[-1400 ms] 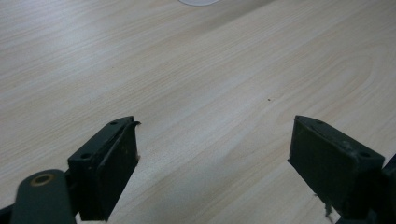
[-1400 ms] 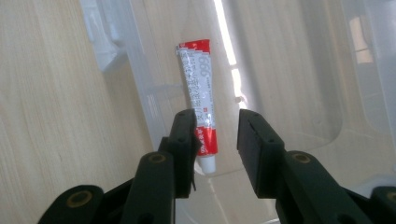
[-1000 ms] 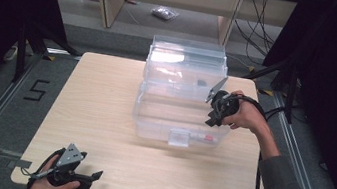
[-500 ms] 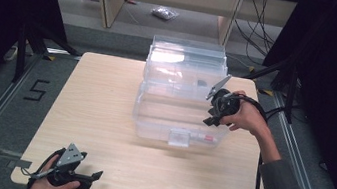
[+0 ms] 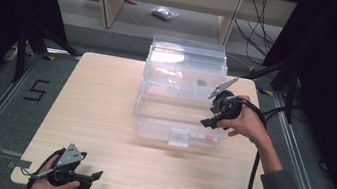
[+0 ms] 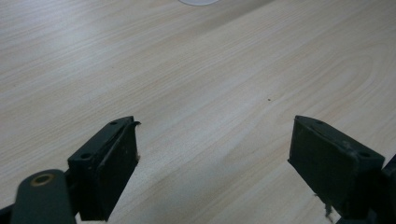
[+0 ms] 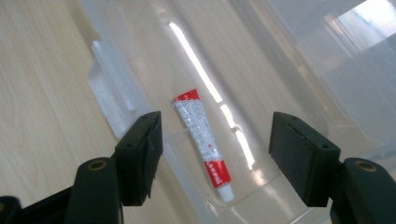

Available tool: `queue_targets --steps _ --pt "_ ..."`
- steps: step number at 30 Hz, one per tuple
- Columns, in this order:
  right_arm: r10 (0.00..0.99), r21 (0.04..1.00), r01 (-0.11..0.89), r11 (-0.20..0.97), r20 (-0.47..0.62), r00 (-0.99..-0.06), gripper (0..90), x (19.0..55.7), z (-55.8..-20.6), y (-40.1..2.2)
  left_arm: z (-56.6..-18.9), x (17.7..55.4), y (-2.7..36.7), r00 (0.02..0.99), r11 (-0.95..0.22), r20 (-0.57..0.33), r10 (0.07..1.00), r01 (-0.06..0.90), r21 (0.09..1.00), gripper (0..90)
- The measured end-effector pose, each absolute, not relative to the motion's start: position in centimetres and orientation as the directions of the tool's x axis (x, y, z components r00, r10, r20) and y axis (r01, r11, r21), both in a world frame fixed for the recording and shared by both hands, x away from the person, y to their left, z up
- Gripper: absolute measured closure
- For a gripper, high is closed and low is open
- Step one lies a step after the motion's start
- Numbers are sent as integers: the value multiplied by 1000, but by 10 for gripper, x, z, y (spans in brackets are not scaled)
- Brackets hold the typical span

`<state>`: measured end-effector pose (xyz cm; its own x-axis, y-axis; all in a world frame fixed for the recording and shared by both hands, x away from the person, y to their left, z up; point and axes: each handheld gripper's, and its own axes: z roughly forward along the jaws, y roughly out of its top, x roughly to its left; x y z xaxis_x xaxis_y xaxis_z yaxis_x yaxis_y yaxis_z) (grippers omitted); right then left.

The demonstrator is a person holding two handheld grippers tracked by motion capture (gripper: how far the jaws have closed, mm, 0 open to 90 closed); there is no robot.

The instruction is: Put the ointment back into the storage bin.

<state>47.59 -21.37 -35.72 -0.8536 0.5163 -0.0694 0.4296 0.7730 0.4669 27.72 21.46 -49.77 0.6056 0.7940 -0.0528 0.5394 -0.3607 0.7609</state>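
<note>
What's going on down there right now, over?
Right gripper just opened, above tube lying in clear box. Left gripper open over bare table. Nothing in the way.

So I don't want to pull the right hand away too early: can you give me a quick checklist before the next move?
1. Tube lying inside the clear box: ok, flat on its floor near the front wall.
2. Right gripper released: ok, its jaws have just been opening and stand apart above the tube, pads not pressing on it.
3. Box lid out of the way: ok, it stands open at the back.
4. Left gripper free: ok, open over bare table, nothing between its jaws.
5. Front latch intact: cannot tell.
</note>
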Motion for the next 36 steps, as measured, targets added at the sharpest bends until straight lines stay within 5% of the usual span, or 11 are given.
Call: queue_targets --steps 36 --pt "554 591 414 692 -67 -830 290 432 -364 -214 -497 277 215 614 -369 -56 788 542 755 150"
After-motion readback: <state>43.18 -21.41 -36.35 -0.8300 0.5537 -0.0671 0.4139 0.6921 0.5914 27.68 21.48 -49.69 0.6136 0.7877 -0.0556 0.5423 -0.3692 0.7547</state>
